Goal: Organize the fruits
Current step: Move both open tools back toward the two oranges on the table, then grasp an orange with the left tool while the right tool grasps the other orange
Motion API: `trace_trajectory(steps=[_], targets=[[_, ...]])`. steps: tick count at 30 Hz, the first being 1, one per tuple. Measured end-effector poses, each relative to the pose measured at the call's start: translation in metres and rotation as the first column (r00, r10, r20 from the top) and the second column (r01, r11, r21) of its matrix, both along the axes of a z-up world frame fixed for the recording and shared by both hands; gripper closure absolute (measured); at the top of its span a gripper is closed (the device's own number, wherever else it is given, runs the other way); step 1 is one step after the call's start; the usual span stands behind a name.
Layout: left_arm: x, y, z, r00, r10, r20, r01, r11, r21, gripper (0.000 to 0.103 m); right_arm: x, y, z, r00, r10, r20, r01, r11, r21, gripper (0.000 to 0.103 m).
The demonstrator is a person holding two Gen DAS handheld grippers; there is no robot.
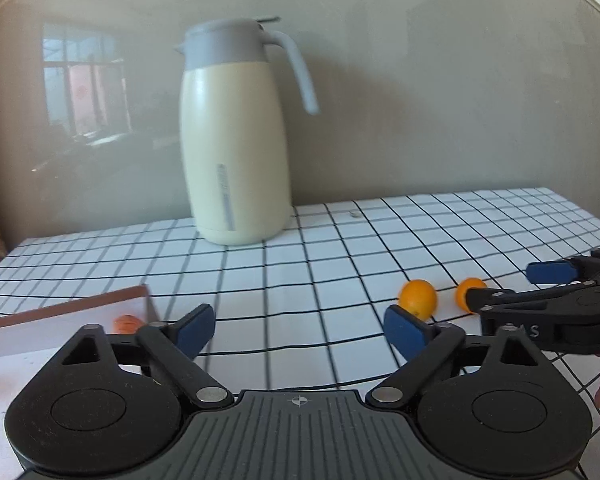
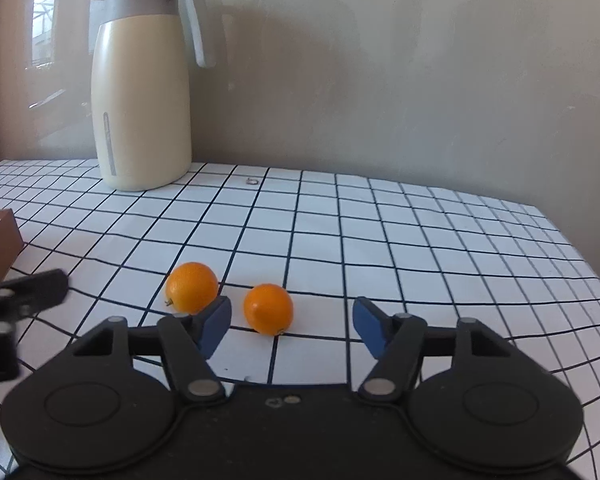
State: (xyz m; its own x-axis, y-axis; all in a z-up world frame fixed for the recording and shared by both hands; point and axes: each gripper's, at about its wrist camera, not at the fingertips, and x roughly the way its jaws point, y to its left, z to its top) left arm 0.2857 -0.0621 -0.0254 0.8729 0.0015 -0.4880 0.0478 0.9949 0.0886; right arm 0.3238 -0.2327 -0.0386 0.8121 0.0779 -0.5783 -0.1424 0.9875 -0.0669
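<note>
Two small oranges lie on the checked tablecloth. In the right wrist view the left orange (image 2: 191,287) and the right orange (image 2: 268,308) sit just ahead of my right gripper (image 2: 292,326), which is open and empty, with the right orange between its fingers' line. In the left wrist view my left gripper (image 1: 299,330) is open and empty; the two oranges (image 1: 418,299) (image 1: 469,293) lie to its right, the far one partly hidden by the right gripper (image 1: 504,284). A brown box (image 1: 60,320) at the left holds one orange fruit (image 1: 127,323).
A cream thermos jug (image 1: 236,140) with a grey lid stands at the back near the wall; it also shows in the right wrist view (image 2: 142,92). The brown box's corner (image 2: 0,236) sits at the left. The table's right edge (image 2: 588,256) drops off.
</note>
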Motion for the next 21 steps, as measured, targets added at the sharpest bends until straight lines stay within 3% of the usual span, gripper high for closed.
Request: trace_trajectory(steps=[6,13,21], targets=[[0.019,-0.017,-0.011,0.998,-0.049,-0.048,0.048,0.999,-0.014,0.027,0.011,0.001,-0.007,0.999,0.026,-0.020,-0.026,1.000,-0.008,0.058],[0.036,-0.034,-0.022,0.992,-0.091,-0.082,0.088,0.995,-0.036,0.037,0.017,-0.010,-0.006,1.000,0.021,-0.020,-0.021,1.000,0.014,0.060],[0.047,-0.041,-0.024,0.992,-0.095,-0.081,0.089,0.993,-0.074,0.038,0.023,-0.028,-0.007,0.997,0.067,-0.030,-0.064,0.992,0.112,0.062]])
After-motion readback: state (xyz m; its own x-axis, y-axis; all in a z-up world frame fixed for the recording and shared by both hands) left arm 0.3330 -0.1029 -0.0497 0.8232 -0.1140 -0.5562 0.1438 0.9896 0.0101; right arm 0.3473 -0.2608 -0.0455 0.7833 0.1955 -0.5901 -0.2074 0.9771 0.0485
